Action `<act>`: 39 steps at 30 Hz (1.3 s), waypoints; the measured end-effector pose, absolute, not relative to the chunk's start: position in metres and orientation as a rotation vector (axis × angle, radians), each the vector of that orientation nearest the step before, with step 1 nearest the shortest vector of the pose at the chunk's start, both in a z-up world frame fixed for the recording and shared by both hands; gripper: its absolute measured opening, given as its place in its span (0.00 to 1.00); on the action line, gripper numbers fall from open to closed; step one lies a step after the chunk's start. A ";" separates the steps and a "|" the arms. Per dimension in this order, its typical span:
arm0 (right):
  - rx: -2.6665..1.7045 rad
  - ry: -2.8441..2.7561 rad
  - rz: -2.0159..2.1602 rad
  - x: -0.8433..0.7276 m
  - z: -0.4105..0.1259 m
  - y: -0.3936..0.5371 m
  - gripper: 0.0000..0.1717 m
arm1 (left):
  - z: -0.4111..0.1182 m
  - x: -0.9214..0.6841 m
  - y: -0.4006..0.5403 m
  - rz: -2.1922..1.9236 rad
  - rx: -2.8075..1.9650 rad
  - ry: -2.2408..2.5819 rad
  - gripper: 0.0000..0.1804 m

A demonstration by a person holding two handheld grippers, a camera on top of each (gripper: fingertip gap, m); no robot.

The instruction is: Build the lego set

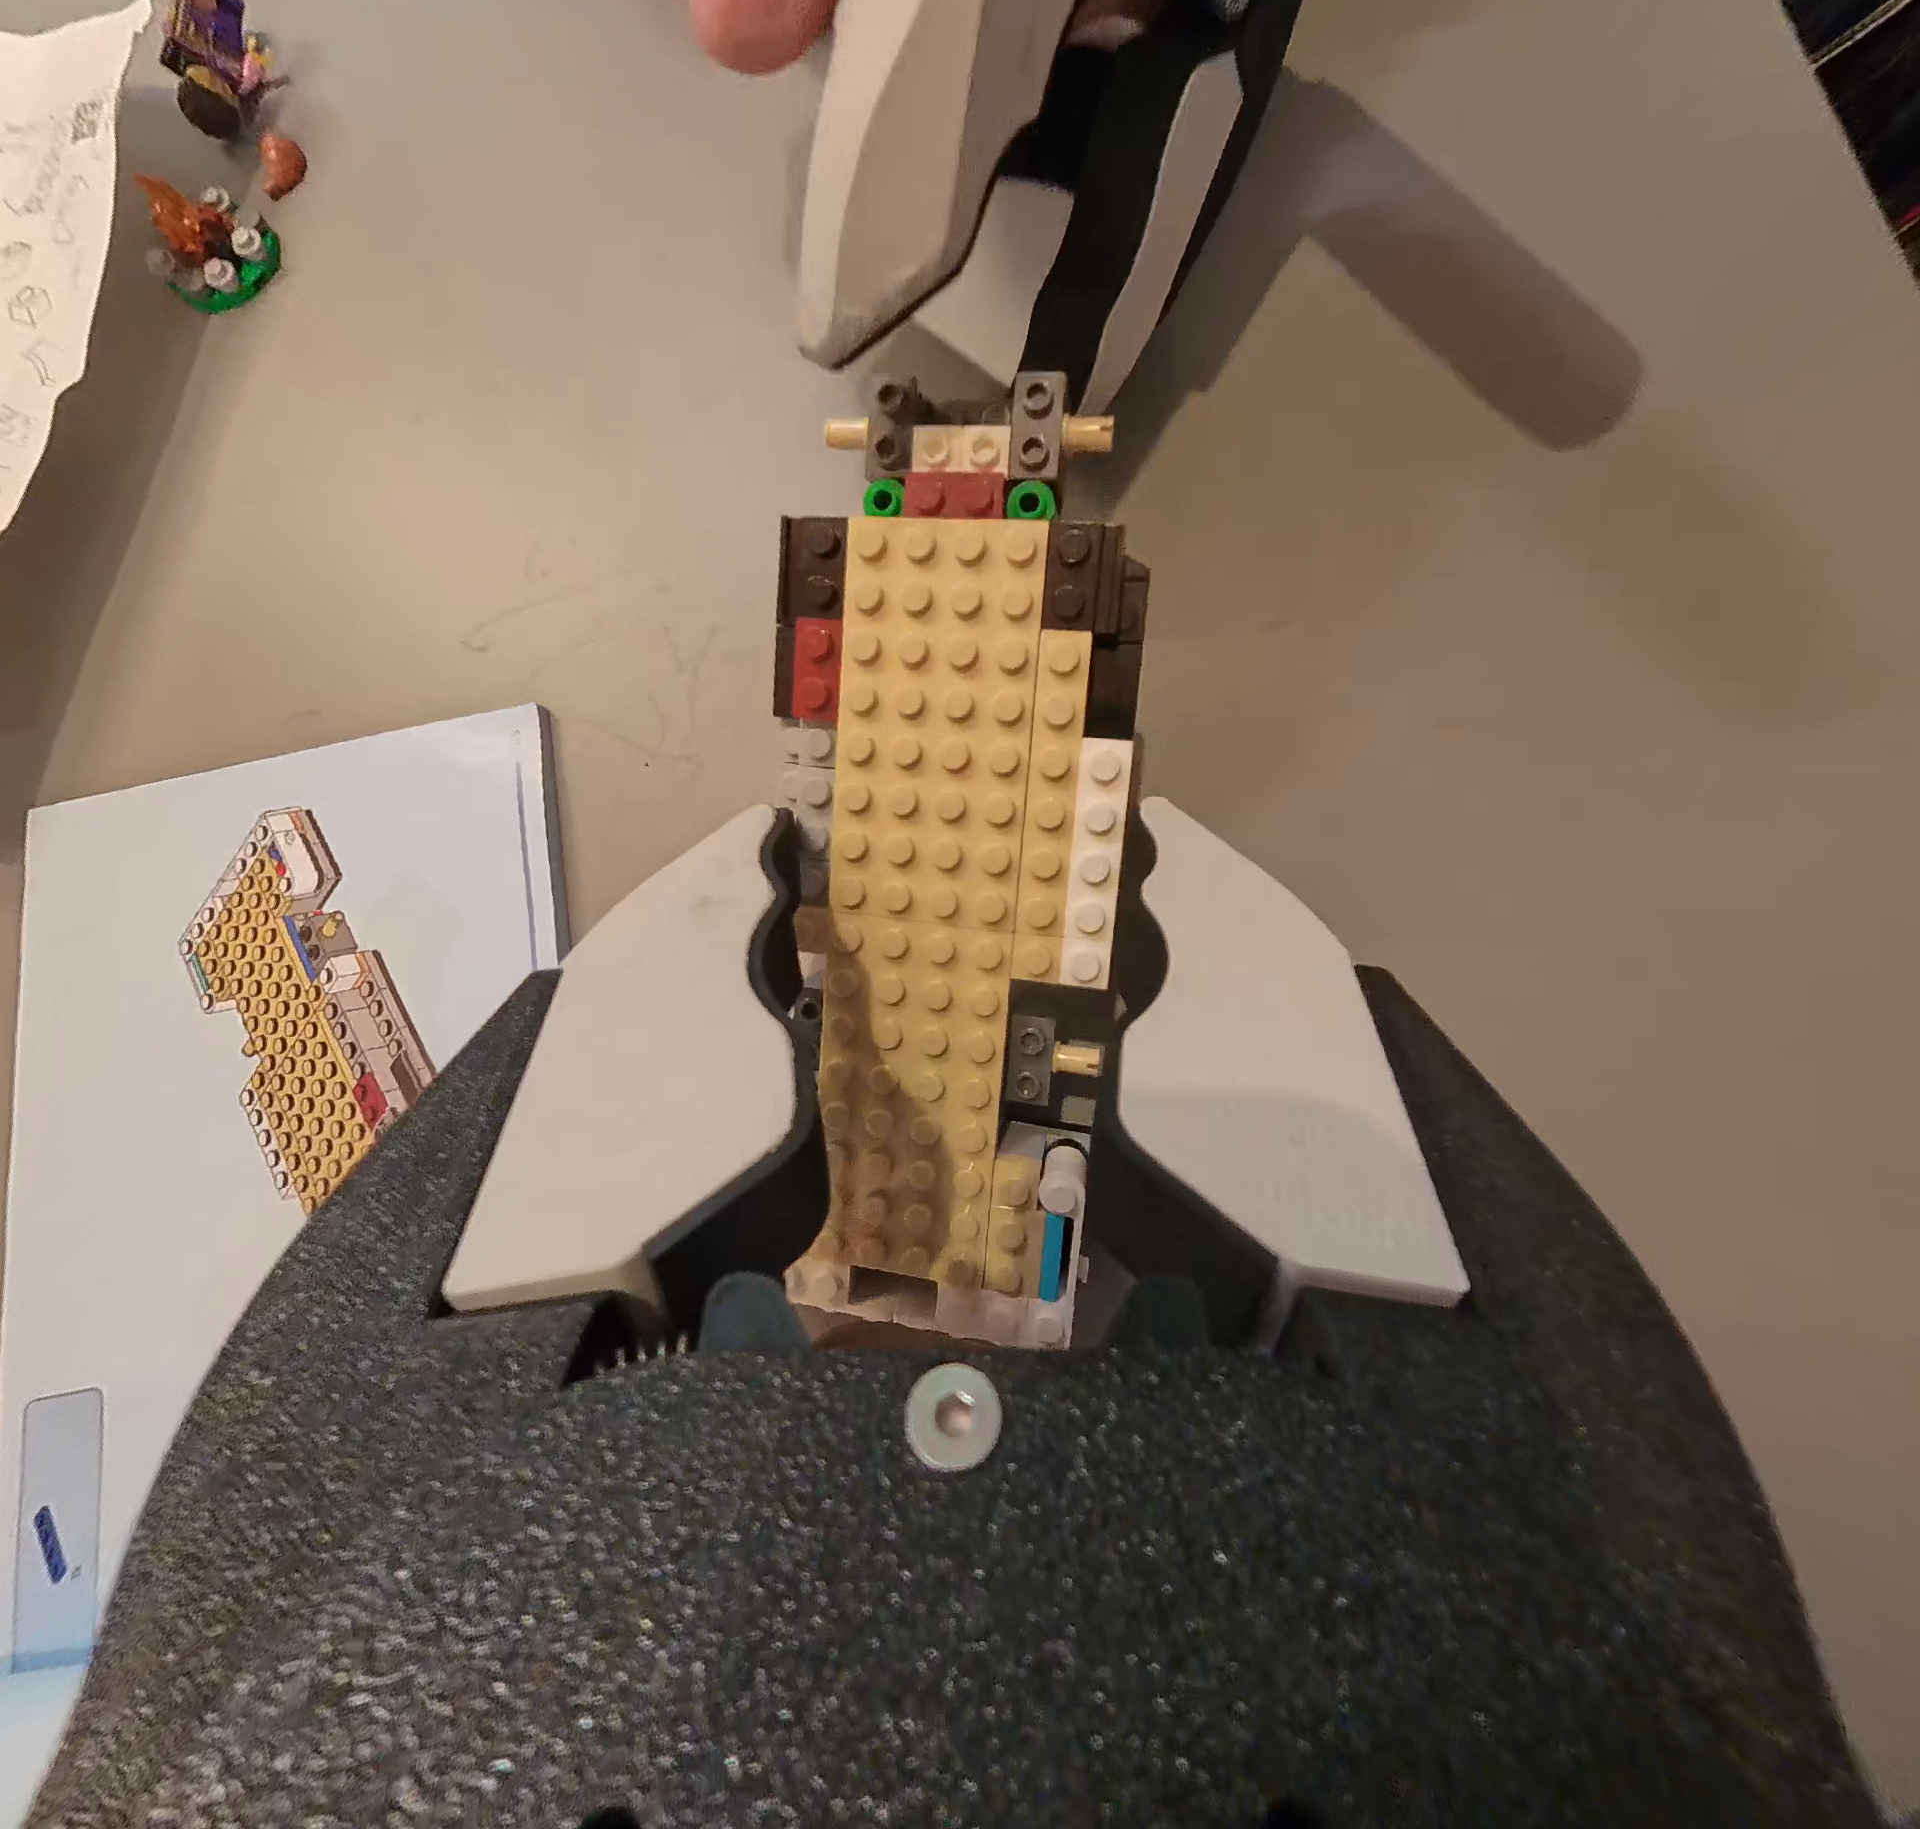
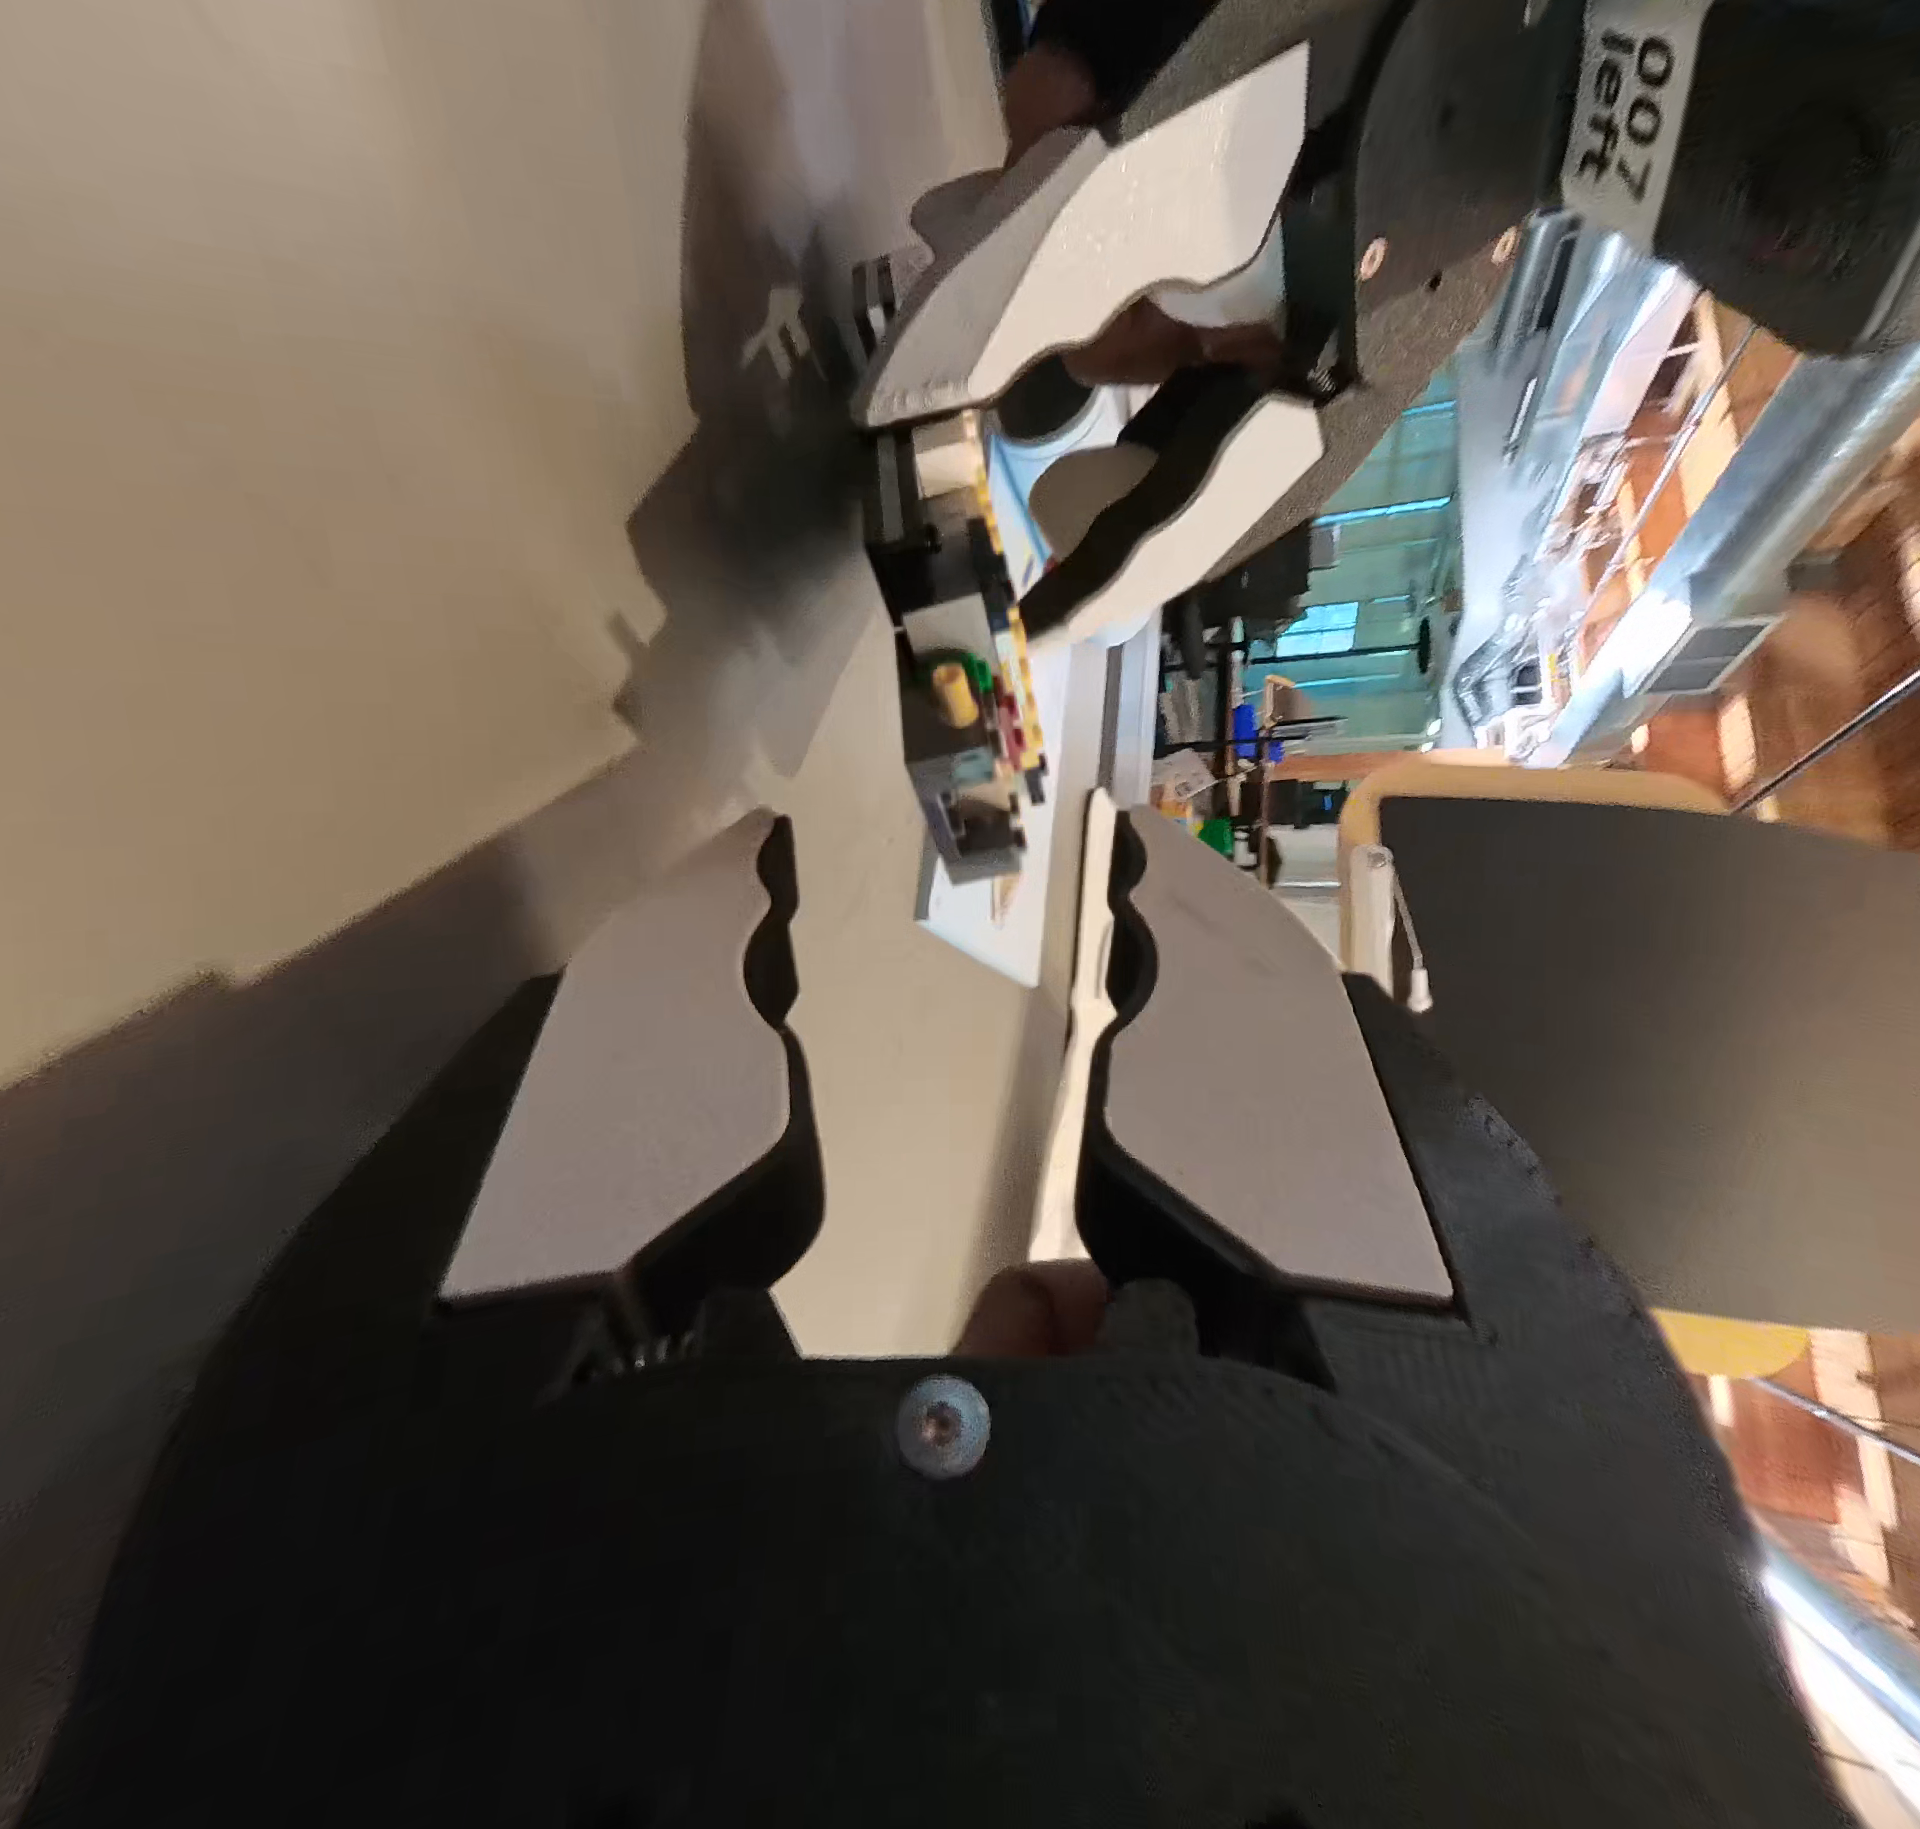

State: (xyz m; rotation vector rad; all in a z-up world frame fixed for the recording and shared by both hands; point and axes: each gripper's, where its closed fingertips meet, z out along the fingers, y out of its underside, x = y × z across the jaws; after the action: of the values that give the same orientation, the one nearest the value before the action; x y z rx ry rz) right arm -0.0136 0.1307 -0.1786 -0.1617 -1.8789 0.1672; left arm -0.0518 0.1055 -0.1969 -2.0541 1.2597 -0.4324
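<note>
Your left gripper is clamped on the tan-topped brick model, pads pressing both long sides near its middle; the model runs forward past the fingertips, its far end with two green studs and tan pins sticking out. Your right gripper stands wide with nothing between the pads; the model's end lies just ahead of its fingertips, apart from them. The instruction booklet lies on the grey table, left of the held model. Small brick figures sit far left.
</note>
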 end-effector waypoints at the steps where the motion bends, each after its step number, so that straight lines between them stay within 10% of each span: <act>1: -0.140 -1.867 0.162 -0.015 -0.176 0.128 0.33 | -0.196 -0.050 0.105 -0.440 -2.045 1.263 0.33; 7: -0.095 -1.889 0.152 -0.015 -0.171 0.118 0.12 | -0.194 -0.045 0.102 -0.426 -2.007 1.278 0.33; 22: -0.313 -1.842 0.127 -0.029 -0.139 0.126 0.11 | -0.166 -0.051 0.109 0.332 -1.732 0.818 0.39; 39: -0.410 -1.739 0.234 -0.044 -0.104 0.120 0.13 | -0.144 -0.074 0.126 0.366 -1.730 0.501 0.15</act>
State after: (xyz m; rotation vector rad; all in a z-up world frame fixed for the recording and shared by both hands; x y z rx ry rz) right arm -0.0441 0.1197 -0.1043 -0.4104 -1.7387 0.2336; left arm -0.0743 0.1259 -0.1442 -1.7304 0.5005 0.3660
